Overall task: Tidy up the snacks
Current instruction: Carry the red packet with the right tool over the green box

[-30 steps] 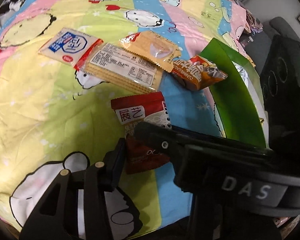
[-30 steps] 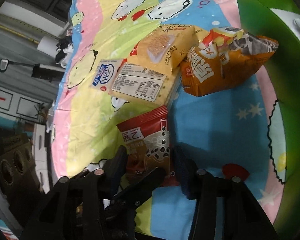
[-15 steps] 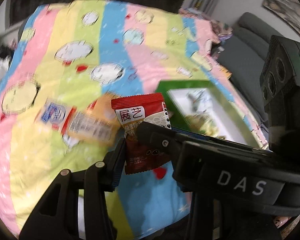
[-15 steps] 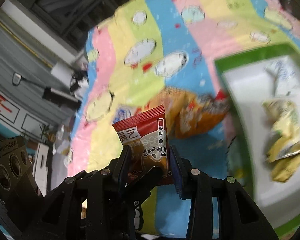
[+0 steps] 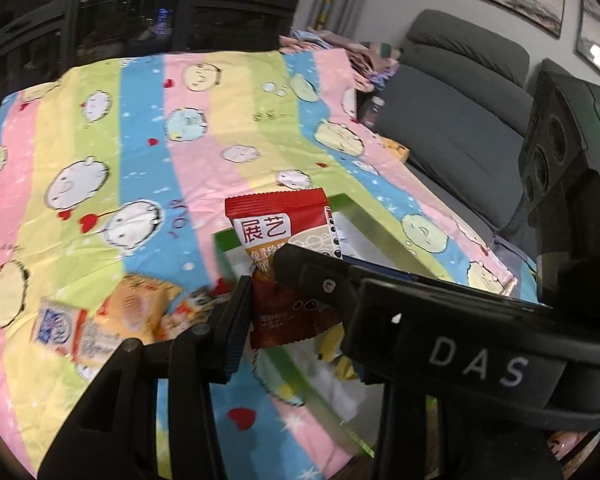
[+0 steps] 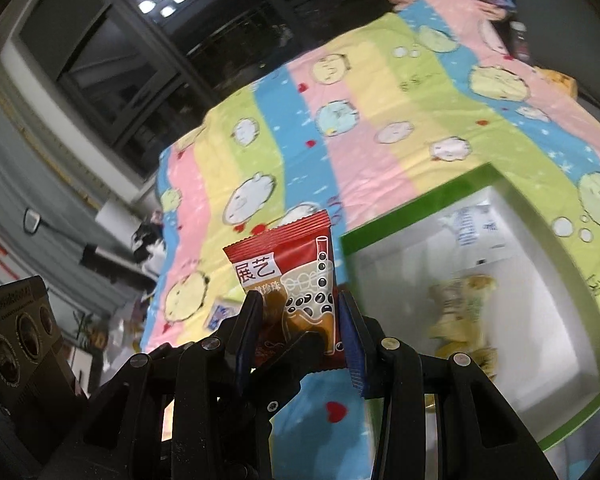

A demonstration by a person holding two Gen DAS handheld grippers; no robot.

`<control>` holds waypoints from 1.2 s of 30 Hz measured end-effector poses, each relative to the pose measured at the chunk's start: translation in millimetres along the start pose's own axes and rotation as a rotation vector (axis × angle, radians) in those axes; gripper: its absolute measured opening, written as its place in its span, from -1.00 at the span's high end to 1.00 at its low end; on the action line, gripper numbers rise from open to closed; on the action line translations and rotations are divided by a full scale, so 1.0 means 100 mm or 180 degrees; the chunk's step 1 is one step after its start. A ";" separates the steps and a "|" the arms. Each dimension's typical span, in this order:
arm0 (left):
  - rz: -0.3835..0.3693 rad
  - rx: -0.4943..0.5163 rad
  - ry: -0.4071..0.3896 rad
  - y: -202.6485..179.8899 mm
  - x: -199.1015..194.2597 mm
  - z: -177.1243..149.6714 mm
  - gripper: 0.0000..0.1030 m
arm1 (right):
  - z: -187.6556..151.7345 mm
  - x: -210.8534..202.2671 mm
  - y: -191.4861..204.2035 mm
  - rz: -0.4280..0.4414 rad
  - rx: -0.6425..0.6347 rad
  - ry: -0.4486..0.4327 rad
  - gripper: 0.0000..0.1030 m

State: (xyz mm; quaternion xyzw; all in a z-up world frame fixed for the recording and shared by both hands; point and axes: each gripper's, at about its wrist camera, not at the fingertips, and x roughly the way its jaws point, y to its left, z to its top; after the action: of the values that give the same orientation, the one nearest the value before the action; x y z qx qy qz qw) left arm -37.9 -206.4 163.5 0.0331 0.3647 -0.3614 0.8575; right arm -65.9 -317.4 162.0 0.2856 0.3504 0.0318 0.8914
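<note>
1 red packet [image 6: 288, 264] stands upright in the right gripper [image 6: 300, 304], whose 2 blue pads [image 6: 350, 344] press its 2 side edges; this gripper is closed on it. The packet is in the air, above the near left corner of the box [image 6: 412, 212] and the striped cloth [image 6: 364, 140] beside it, not yet inside.

In the left wrist view the same packet [image 5: 276, 220] sits in front of the left gripper [image 5: 300, 288]. Its 1 visible pad [image 5: 236, 320] touches the packet's left edge. The other finger is hidden behind the right gripper's black body, marked DAS [image 5: 476, 360], which crosses the view. So I cannot tell whether the left gripper is clamped on the packet or only beside it.

The 1 box has a green rim and a white inside. In it lie 1 blue-and-white pack [image 6: 472, 232] near the far wall and a blurred heap of yellow wrappers [image 6: 460, 312] in the middle; their number cannot be counted.

On the cloth, left of the box, 4 snacks lie close together: 1 blue-and-white pack [image 5: 56, 324], 1 pale cracker pack [image 5: 100, 340] overlapping it, 1 orange packet [image 5: 140, 308] and 1 blurred orange bag [image 5: 192, 304] nearest the box.

1 grey sofa [image 5: 460, 120] stands beyond the cloth.
</note>
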 end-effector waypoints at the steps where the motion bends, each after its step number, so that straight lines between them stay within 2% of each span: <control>1: -0.0028 0.0023 0.0029 -0.02 0.06 0.02 0.21 | 0.02 0.01 -0.07 -0.0025 0.0044 -0.0010 0.19; 13: -0.0198 0.0139 0.0451 -0.17 0.77 0.08 0.20 | 0.13 0.29 -0.73 -0.0191 0.0454 0.0106 0.19; 20: -0.0271 0.0117 0.0668 -0.17 1.09 0.04 0.20 | 0.12 0.46 -0.98 -0.0272 0.0601 0.0229 0.19; 26: -0.0291 0.0069 0.0815 -0.15 1.26 -0.01 0.20 | 0.09 0.58 -1.14 -0.0302 0.0719 0.0332 0.19; 36: -0.0283 0.0125 0.0835 -0.19 1.31 -0.02 0.20 | 0.06 0.61 -1.22 -0.0307 0.0808 0.0348 0.19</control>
State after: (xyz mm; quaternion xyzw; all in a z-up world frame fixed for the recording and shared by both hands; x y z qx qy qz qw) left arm 11.2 -297.6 81.1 0.0806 0.4676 -0.3986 0.7848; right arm -33.5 -406.5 64.3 0.3767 0.4131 -0.0401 0.8282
